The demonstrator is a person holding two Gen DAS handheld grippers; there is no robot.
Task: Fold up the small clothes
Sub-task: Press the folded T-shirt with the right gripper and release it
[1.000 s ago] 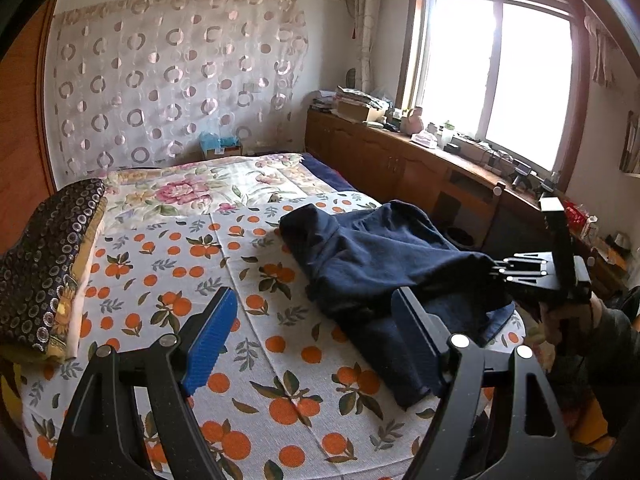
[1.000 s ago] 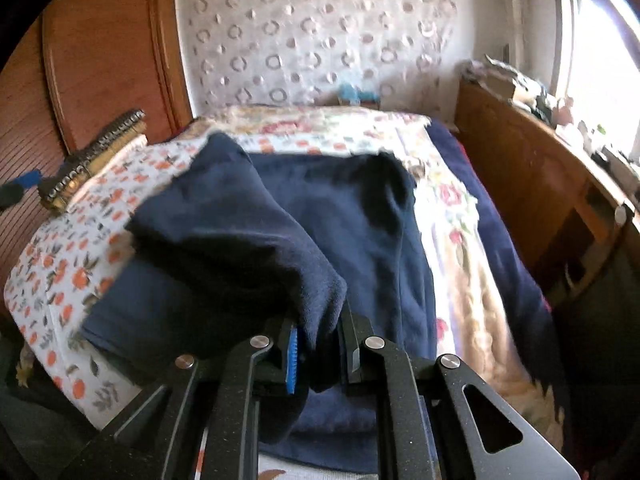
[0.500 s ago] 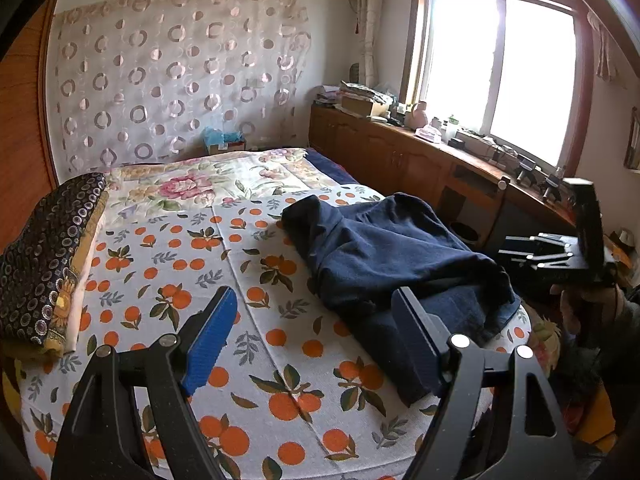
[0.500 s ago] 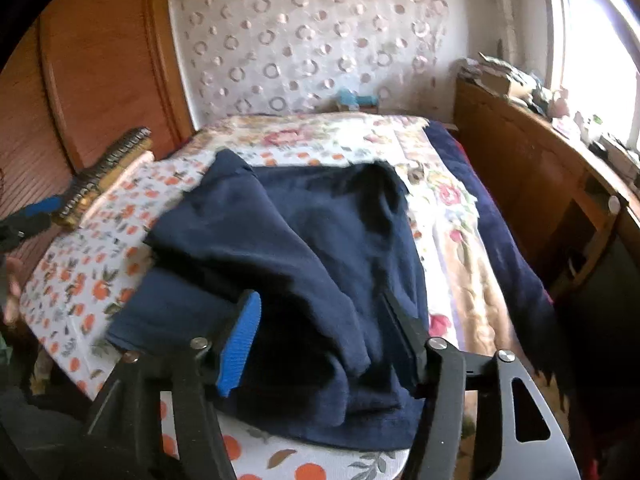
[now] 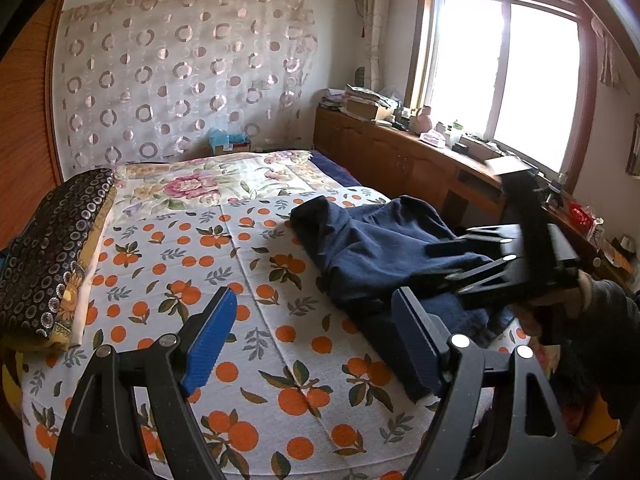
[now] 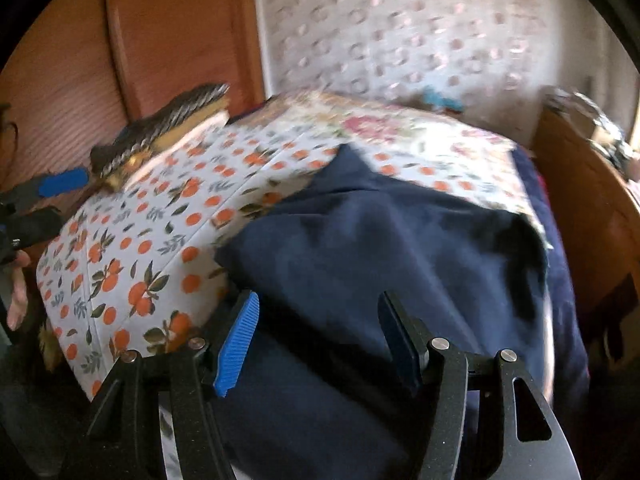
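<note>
left wrist view: my left gripper hangs with its jaws spread and nothing between them above the orange-print bedspread, while the navy garment lies bunched toward the bed's right edge, with my right gripper blurred over it and a dark patterned pillow at far left. right wrist view: my right gripper has just been opening; its jaws stand apart over the garment, the pads pressing on nothing.
</note>
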